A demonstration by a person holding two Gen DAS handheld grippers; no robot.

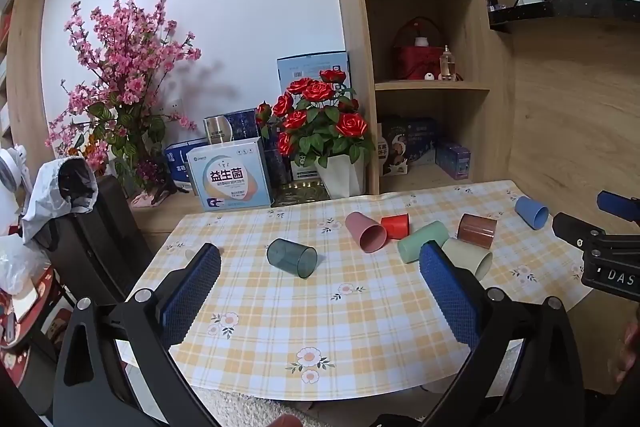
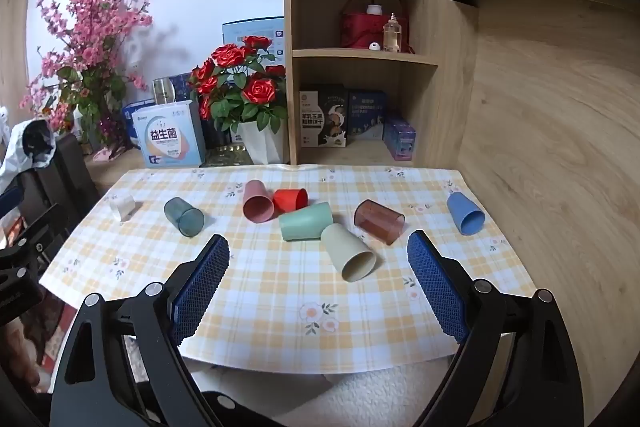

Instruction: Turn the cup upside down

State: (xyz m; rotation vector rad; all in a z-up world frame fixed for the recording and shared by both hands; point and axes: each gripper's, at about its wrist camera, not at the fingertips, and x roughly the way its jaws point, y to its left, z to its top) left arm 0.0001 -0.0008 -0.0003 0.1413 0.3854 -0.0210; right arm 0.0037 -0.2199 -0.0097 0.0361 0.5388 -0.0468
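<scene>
Several cups lie on their sides on the checked tablecloth (image 2: pixel 280 299): a dark teal clear cup (image 2: pixel 184 217) (image 1: pixel 292 258), a pink cup (image 2: pixel 258 201) (image 1: pixel 366 231), a red cup (image 2: pixel 291 200) (image 1: pixel 396 225), a green cup (image 2: pixel 306 221) (image 1: pixel 422 241), a cream cup (image 2: pixel 348 253) (image 1: pixel 472 259), a brown clear cup (image 2: pixel 379 221) (image 1: pixel 477 230) and a blue cup (image 2: pixel 465 213) (image 1: pixel 531 211). A small clear cup (image 2: pixel 123 206) stands upside down at the left. My left gripper (image 1: pixel 320 267) is open and empty above the table's front. My right gripper (image 2: pixel 318 255) is open and empty, short of the cream cup.
Behind the table stand a white vase of red roses (image 2: pixel 248 99), a pink blossom plant (image 2: pixel 88 39), boxes (image 2: pixel 170 139) and a wooden shelf unit (image 2: pixel 360 55). A wooden wall (image 2: pixel 560 147) runs along the right. A dark chair with a bag (image 1: pixel 76 219) stands at the left.
</scene>
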